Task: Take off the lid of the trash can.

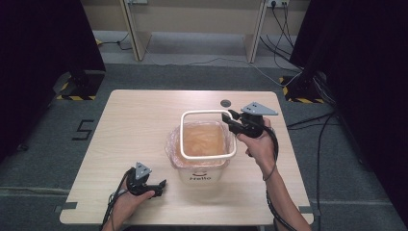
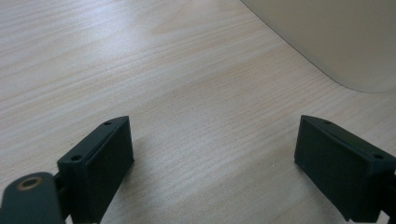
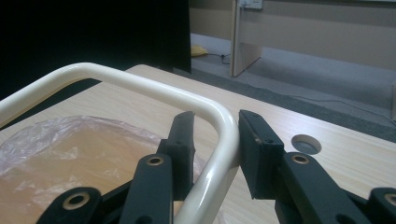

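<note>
Near the bench's [image 1: 144,106] front edge, the left gripper [image 1: 153,185] is rested with jaws spread wide, as its own view confirms, beside the bin [image 1: 199,171]. Farther back, the white frame [image 1: 208,113] is clamped at its far right corner by the right gripper [image 3: 215,140], above the bag-lined bin.

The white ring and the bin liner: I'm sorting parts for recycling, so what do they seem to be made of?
The white ring looks like glossy hard plastic or painted metal tube; its smooth rounded surface carries a soft sheen, which leaves it open. The bin liner looks like thin translucent plastic film: it is crinkled, and the bin's inside shows through it with an orange tint.
</note>
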Available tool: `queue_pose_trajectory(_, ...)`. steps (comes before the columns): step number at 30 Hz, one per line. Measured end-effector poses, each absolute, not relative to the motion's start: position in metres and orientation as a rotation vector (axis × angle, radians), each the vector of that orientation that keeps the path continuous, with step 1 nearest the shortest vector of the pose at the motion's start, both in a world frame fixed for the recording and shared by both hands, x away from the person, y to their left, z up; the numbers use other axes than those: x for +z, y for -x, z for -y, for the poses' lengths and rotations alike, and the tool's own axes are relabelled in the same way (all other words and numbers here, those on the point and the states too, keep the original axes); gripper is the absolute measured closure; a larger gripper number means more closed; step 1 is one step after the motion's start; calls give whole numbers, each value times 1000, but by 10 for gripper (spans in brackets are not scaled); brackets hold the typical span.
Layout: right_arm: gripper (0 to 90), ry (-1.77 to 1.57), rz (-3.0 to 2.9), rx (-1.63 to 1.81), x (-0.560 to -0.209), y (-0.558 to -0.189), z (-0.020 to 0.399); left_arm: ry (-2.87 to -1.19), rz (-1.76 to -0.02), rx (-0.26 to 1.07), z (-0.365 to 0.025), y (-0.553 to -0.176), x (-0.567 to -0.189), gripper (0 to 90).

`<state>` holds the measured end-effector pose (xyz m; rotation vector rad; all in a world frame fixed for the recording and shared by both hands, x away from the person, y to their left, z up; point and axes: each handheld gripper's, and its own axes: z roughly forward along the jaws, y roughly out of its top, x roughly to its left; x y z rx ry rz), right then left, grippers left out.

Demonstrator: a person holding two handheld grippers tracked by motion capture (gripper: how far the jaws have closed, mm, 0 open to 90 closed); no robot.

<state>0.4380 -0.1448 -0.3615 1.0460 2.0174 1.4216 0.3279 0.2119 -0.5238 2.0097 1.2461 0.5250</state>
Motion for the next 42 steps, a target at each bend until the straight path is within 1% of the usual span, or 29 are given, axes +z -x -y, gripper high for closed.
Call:
queue_pose_trajectory(12, 674, -1122, -1935, 1447, -362, -427, 185, -2011, -1245, 527, -212, -328, -524, 108)
queue_pose_trajectory(19, 674, -1218, -1874, 1503, -373, -422, 219, -2010, -1246, 526, -212, -328, -524, 108)
queue_pose_trajectory(26, 673, -1276, -1812, 1482, -377, -416, 253, -2008, -1247, 525, -212, -328, -524, 107)
queue_pose_trajectory(31, 673, -1337, -1786, 1437, -392, -413, 278, -2009, -1246, 526, -212, -328, -524, 108)
queue_pose_trajectory(34, 673, -1368, -1783, 1431, -400, -413, 285, -2009, -1247, 526, -212, -328, -524, 107)
queue_pose_trajectory(35, 673, -1393, -1770, 1428, -407, -414, 292, -2008, -1247, 526, -212, -328, -524, 107)
queue_pose_trajectory(42, 673, -1443, -1736, 1407, -419, -417, 311, -2010, -1245, 526, -212, -328, -524, 108)
